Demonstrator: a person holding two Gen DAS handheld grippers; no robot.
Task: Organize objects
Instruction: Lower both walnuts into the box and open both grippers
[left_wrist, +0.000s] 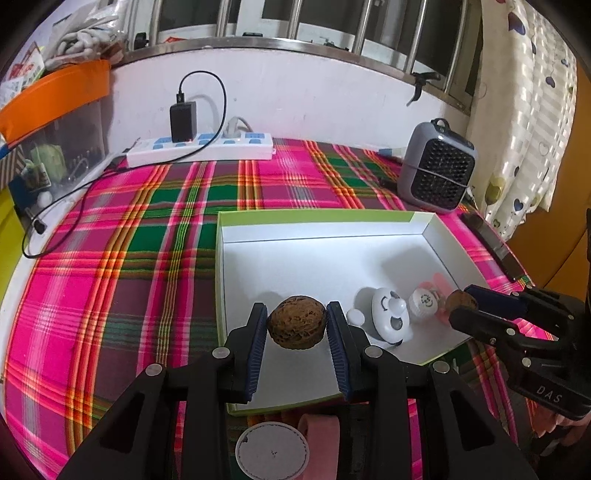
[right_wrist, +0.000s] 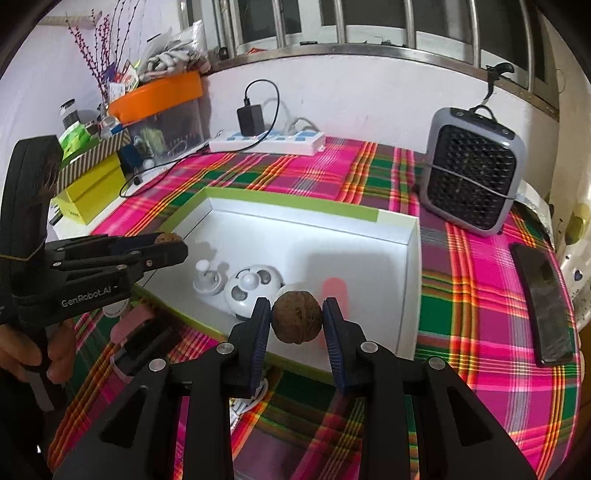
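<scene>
A white power strip lies against the wall, with a black charger plugged into it. A grey portable fan stands upright on the plaid tablecloth. A black phone lies flat near the fan. An orange-lidded bin stands at the left.

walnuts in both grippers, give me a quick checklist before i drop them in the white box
1. Left gripper shut on the left walnut: ok.
2. Right gripper shut on the right walnut: ok.
3. Both walnuts over the white box, inside its walls: ok.
4. Bare floor under the left walnut: ok.
5. Right walnut clear of the panda fan and the pink item: not ok, both sit close below.
6. Height above the box floor: cannot tell.
</scene>
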